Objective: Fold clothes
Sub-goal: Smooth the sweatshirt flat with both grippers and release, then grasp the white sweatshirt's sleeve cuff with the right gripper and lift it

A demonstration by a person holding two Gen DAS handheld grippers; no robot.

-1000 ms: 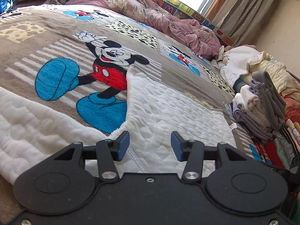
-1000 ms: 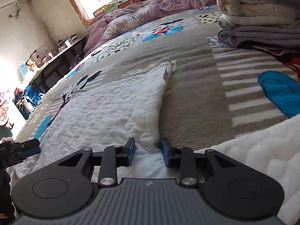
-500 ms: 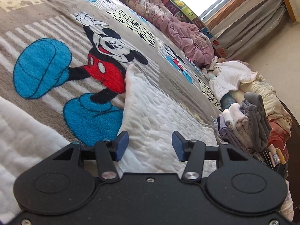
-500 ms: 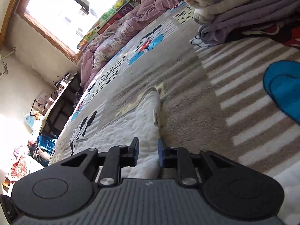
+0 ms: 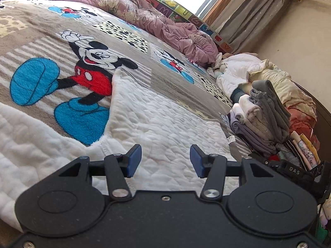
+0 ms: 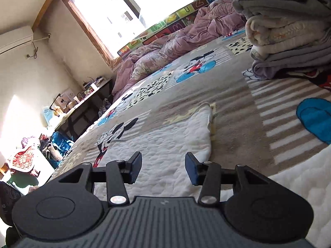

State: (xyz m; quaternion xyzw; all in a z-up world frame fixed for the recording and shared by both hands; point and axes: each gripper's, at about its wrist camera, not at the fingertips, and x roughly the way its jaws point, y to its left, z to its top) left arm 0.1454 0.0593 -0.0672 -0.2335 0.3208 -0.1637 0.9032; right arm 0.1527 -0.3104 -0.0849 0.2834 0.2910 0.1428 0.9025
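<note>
Left wrist view: the white quilted garment (image 5: 165, 124) lies spread on the bed (image 5: 41, 33); both the left hand-held gripper (image 5: 166, 161) and the right hand-held gripper (image 6: 163, 168) gape empty (likely between folds); next, pinch an edge.

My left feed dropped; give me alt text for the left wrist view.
The open left gripper hovers low over a white quilted garment spread on a cartoon-mouse blanket. A stack of folded clothes sits to the right, with a pink duvet beyond.

The bed (image 5: 169, 86) wears a cartoon-mouse blanket (image 5: 41, 41). On it lie a white quilted garment (image 5: 161, 128) near, a folded pile (image 5: 262, 119) right, and a pink duvet (image 5: 165, 22) far.
</note>
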